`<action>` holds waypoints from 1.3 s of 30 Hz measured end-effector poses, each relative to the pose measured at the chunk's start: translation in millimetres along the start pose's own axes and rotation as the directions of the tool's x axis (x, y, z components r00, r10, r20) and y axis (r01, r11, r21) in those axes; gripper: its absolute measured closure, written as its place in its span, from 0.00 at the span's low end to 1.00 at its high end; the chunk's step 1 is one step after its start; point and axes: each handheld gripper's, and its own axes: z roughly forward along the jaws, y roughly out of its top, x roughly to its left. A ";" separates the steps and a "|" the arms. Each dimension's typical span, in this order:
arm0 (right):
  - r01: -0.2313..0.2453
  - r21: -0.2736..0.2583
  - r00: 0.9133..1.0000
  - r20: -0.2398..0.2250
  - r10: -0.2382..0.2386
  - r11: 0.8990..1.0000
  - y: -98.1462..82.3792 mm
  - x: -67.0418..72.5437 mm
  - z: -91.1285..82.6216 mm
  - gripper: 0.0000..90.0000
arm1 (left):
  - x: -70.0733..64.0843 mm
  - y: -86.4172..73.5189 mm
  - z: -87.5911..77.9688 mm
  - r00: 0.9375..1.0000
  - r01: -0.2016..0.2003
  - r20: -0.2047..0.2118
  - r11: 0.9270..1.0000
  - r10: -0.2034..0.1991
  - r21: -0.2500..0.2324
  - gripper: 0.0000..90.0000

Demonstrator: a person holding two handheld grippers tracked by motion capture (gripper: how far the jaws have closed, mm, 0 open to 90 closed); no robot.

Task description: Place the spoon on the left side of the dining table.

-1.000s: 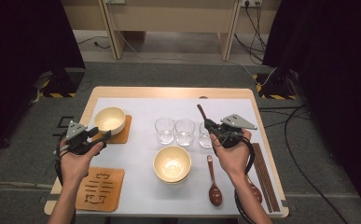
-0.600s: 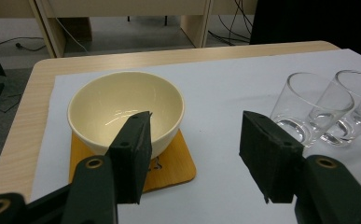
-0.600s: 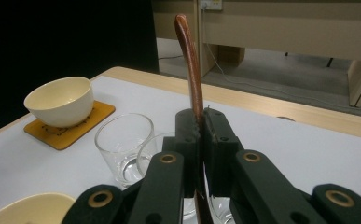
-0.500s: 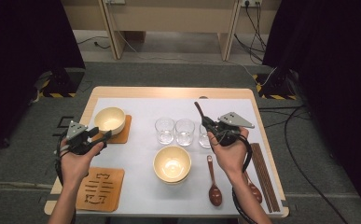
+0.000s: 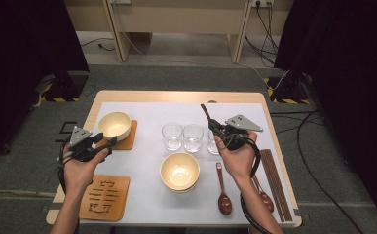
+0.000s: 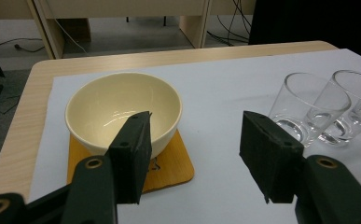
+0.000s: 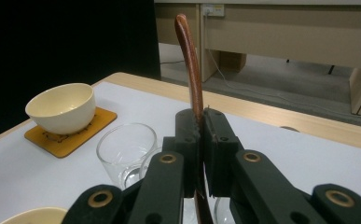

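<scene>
My right gripper (image 5: 216, 128) (image 7: 199, 117) is shut on a dark wooden spoon (image 5: 205, 111) (image 7: 190, 56), whose handle sticks up and away from the jaws, above the rightmost glass (image 5: 212, 144). My left gripper (image 5: 106, 143) (image 6: 194, 123) is open with nothing between its fingers. It hovers just in front of a cream bowl (image 5: 114, 125) (image 6: 122, 105) that sits on an orange coaster (image 5: 129, 139) (image 6: 173, 168) at the table's left.
Two more glasses (image 5: 172, 135) (image 5: 193, 137) stand mid-table. Stacked cream bowls (image 5: 179, 171) sit at the front centre, and a bare coaster (image 5: 104, 197) lies at the front left. Two spoons (image 5: 223, 195) (image 5: 264, 197) and chopsticks (image 5: 275, 183) lie at the front right.
The right gripper and its spoon have drifted slightly to the left. The left gripper has stayed in place.
</scene>
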 end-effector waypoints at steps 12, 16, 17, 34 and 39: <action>0.011 -0.009 1.000 -0.008 -0.011 1.000 4.6 4.4 5.8 0.95 | -0.6 0.5 -0.4 1.000 0.006 0.007 1.000 -0.006 -0.005 0.48; 0.013 -0.011 1.000 -0.013 -0.013 1.000 5.5 5.9 7.5 0.95 | -0.6 0.5 -0.3 1.000 0.006 0.007 1.000 -0.006 -0.004 0.48; 0.014 -0.012 1.000 -0.014 -0.014 1.000 5.7 6.2 7.9 0.95 | -0.5 0.5 -0.3 1.000 0.006 0.007 1.000 -0.006 -0.005 0.48; 0.017 -0.031 1.000 -0.017 -0.018 0.999 9.6 10.6 14.3 0.95 | -0.6 0.5 -0.4 1.000 0.006 0.007 1.000 -0.006 -0.005 0.48; 0.025 -0.047 0.999 -0.019 -0.026 0.999 12.5 12.3 15.5 0.95 | -1.6 1.0 -0.5 1.000 0.003 0.008 1.000 -0.003 -0.010 0.48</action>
